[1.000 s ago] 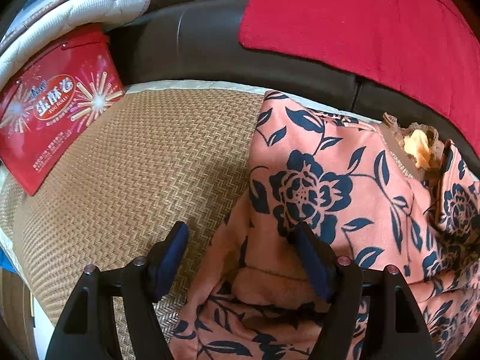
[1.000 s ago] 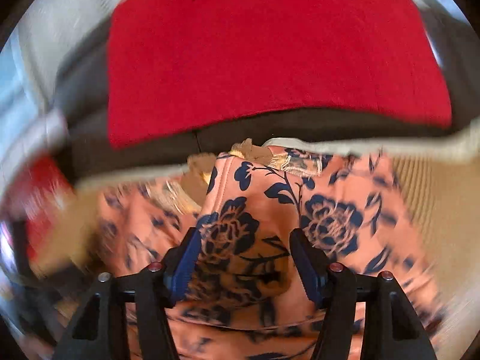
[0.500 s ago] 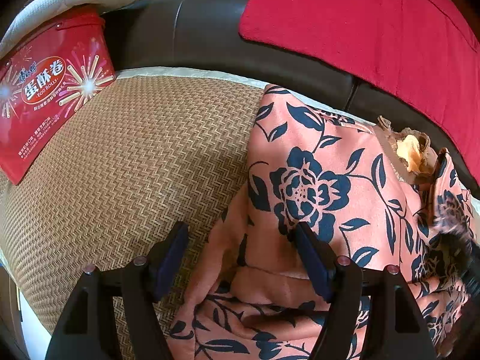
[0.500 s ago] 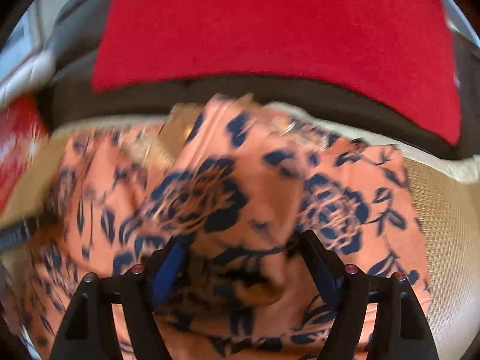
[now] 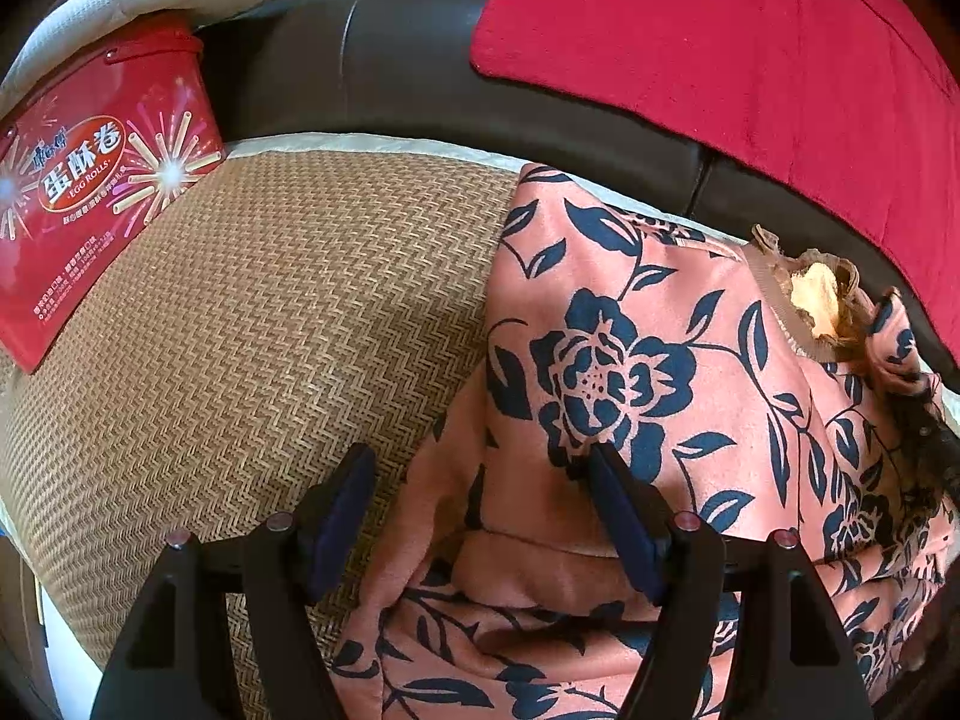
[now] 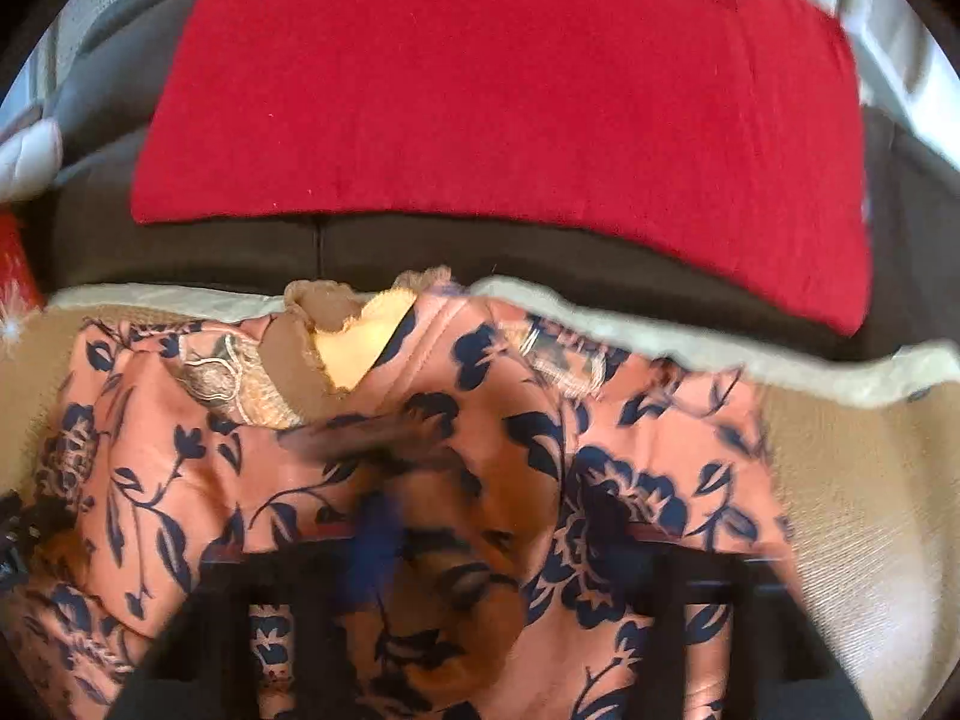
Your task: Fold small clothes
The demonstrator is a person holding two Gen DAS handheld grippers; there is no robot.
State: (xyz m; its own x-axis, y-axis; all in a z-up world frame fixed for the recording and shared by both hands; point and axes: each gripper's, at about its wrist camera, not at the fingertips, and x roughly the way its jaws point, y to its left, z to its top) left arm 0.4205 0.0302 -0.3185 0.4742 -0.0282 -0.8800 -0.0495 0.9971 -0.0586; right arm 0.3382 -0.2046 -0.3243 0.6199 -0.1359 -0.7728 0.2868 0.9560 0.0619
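Left gripper (image 5: pixel 480 516) gapes wide above the floral garment (image 5: pixel 630 360).

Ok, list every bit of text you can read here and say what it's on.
"蛋酥卷": big white characters on the red tin.
"EGG ROLLS": small line under them, same tin.
Brand mark above them and fine print lower on the tin: too small to read.
Floral garment, red cloth, woven mat: no text.

Home lounge: leather sofa (image 5: pixel 390 60), egg-roll tin (image 5: pixel 90 180).
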